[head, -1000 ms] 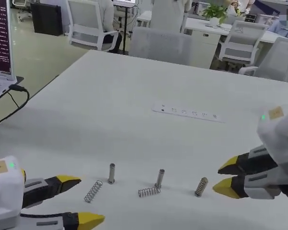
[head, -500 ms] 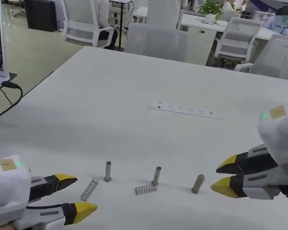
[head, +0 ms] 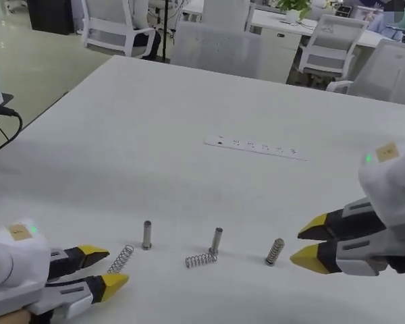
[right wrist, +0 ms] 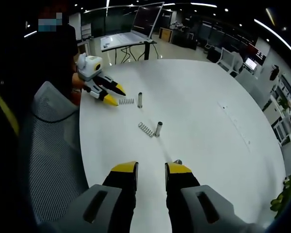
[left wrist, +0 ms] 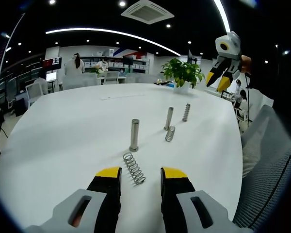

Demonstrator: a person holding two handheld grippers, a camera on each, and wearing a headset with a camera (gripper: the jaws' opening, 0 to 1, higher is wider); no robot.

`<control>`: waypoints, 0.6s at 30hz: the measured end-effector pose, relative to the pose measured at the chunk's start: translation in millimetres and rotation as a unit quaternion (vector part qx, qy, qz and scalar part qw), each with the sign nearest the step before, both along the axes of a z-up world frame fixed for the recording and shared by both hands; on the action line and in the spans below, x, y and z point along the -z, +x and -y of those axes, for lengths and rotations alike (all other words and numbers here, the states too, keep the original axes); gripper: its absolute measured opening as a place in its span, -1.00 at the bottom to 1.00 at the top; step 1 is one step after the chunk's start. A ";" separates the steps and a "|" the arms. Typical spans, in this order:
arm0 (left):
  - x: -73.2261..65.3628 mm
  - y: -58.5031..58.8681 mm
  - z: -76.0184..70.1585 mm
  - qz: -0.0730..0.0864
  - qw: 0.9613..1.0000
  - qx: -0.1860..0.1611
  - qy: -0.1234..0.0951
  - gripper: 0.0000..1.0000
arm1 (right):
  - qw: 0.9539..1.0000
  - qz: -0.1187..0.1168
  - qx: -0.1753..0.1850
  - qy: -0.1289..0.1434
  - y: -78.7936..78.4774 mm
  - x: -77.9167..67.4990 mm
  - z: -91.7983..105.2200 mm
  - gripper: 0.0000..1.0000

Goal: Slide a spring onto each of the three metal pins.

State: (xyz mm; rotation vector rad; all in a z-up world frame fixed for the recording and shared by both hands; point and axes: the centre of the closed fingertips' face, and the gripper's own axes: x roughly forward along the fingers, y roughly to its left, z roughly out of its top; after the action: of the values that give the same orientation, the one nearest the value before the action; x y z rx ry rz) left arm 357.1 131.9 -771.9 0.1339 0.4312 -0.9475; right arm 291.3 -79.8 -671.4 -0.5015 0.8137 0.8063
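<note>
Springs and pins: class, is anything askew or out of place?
Nothing damaged. The left spring and middle spring lie flat on the table beside the left pin and middle pin; the right spring stands upright, already fitted.

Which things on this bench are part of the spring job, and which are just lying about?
For the job: left pin, middle pin, left spring, middle spring, right spring upright on right pin, left claw, right claw.
Lying about: power strip, cable, white chairs.
</note>
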 end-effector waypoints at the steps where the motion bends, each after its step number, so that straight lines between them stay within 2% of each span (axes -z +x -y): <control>1: 0.5 0.9 0.6 0.000 1.000 -0.001 0.000 -0.51 | 1.000 -0.001 0.000 0.000 0.0 0.3 0.2 -0.59; 10: 7.0 2.5 3.9 0.003 1.000 -0.006 0.010 -0.62 | 1.000 -0.002 -0.004 0.001 -0.7 1.2 -3.0 -0.60; 13: 11.2 2.6 1.9 0.003 1.000 -0.009 0.017 -0.64 | 1.000 -0.003 -0.005 0.003 -0.7 1.4 -3.6 -0.60; 18: 11.6 6.9 -2.7 0.010 1.000 -0.016 0.021 -0.71 | 1.000 -0.005 -0.007 0.004 -1.4 3.8 -4.7 -0.61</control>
State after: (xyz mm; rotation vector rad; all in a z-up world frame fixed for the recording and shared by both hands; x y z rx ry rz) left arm 364.1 134.5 -783.5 0.1744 0.4333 -0.9042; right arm 289.9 -75.0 -675.2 -0.4967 0.8177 0.8255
